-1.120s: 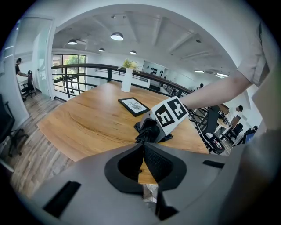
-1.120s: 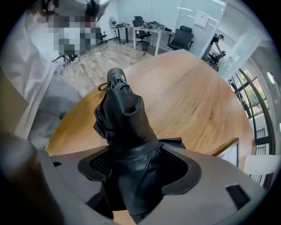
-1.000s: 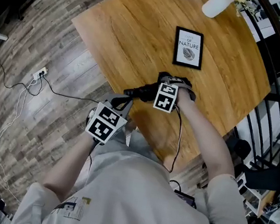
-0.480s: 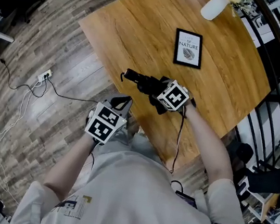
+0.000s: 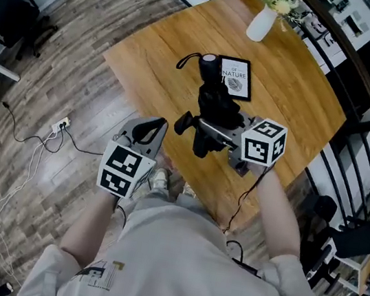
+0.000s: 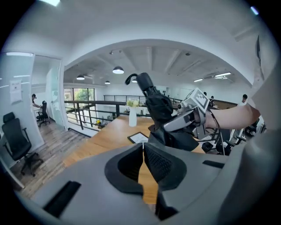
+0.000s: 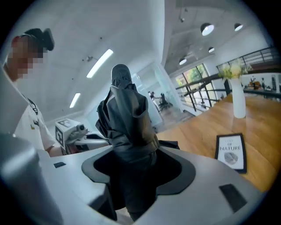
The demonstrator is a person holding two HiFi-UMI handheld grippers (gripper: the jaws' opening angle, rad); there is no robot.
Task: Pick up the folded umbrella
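Note:
The folded black umbrella stands nearly upright in the air above the wooden table, its handle and wrist strap on top. My right gripper is shut on its lower fabric part. In the right gripper view the umbrella fills the space between the jaws of my right gripper. My left gripper hovers by the table's near edge, left of the umbrella, shut with nothing in it. From the left gripper view, my left gripper looks toward the umbrella, which is apart from it.
A framed "NATURE" print lies on the table behind the umbrella. A white vase with flowers stands at the far edge. A black railing runs along the right. Cables and a power strip lie on the floor at left.
My right gripper has lifted the umbrella off the table and swung it from lying flat to nearly upright. My left gripper has risen a little beside the table edge.

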